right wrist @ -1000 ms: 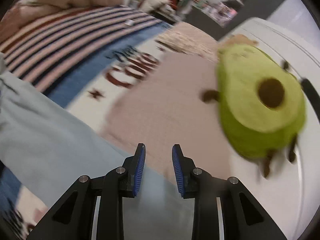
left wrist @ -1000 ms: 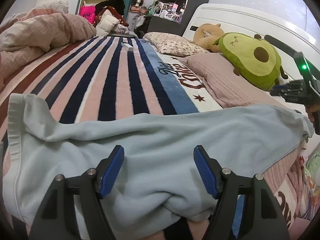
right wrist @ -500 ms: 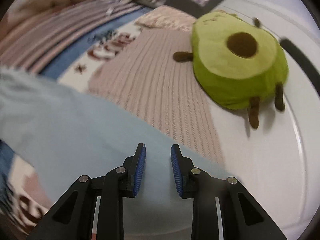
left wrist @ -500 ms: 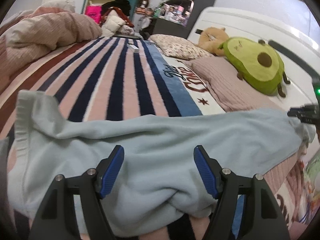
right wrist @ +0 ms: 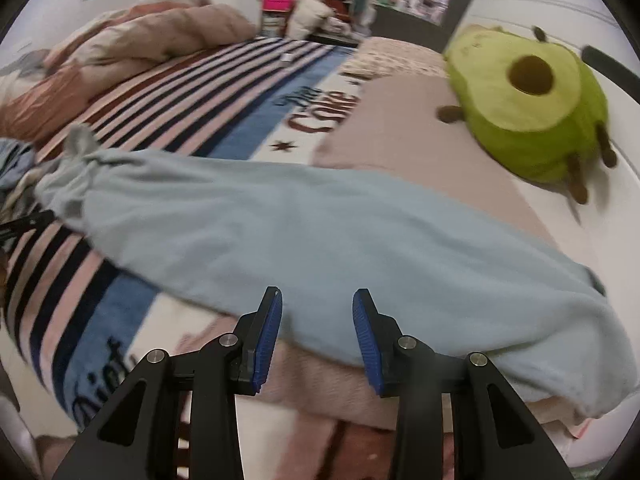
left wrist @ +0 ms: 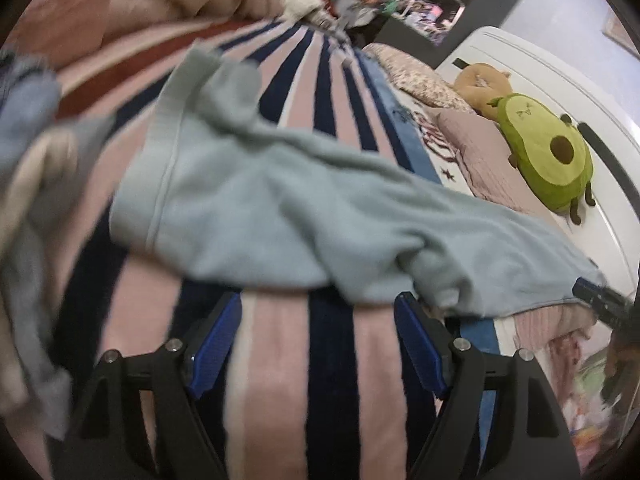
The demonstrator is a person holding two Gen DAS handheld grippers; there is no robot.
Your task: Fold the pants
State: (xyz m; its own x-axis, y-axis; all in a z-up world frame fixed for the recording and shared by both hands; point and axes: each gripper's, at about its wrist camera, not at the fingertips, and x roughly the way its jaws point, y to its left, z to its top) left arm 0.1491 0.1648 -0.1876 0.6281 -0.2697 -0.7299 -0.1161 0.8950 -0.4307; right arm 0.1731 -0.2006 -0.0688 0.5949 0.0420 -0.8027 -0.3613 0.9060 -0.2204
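A: Left gripper (left wrist: 318, 340), what are the jaws doing?

B: Standing wide apart, gripping nothing. Only the striped bedspread (left wrist: 300, 360) is showing btwn them. The right jaw's tip is sitting just at the near edge of the pants (left wrist: 280, 208); can't tell if it's touching.

A: And the right gripper (right wrist: 317, 336)?

B: Jaws standing partly apart, narrower than the left's, w/ nothing btwn them. The pants' (right wrist: 320, 240) near edge is lying just ahead of the tips, not clamped.

A: Where are the pants lying overall?

B: Spreading flat on the bed, ahead of both pairs of jaws. From the left gripper, the waistband is lying ahead-left and the legs are running off to the right. From the right gripper, they're stretching across the whole view, the far end draping over a pink pillow (right wrist: 400, 140).

A: Counts?

B: 1 pair of pants, light blue. 2 grippers. 1 avocado plush (right wrist: 528, 112) ahead-right of the right jaws, w/ 1 tan plush (left wrist: 482, 82) behind it in the left view. A pile of other clothes (left wrist: 28, 168) is blurring at far left of the left jaws.

A: Pose of the grippers?

B: Both are pointing fwd and slightly down over the bed, low and near the fabric's near edge. The right gripper's tip (left wrist: 600, 300) is showing at far right of the left view, beside the pant hem.
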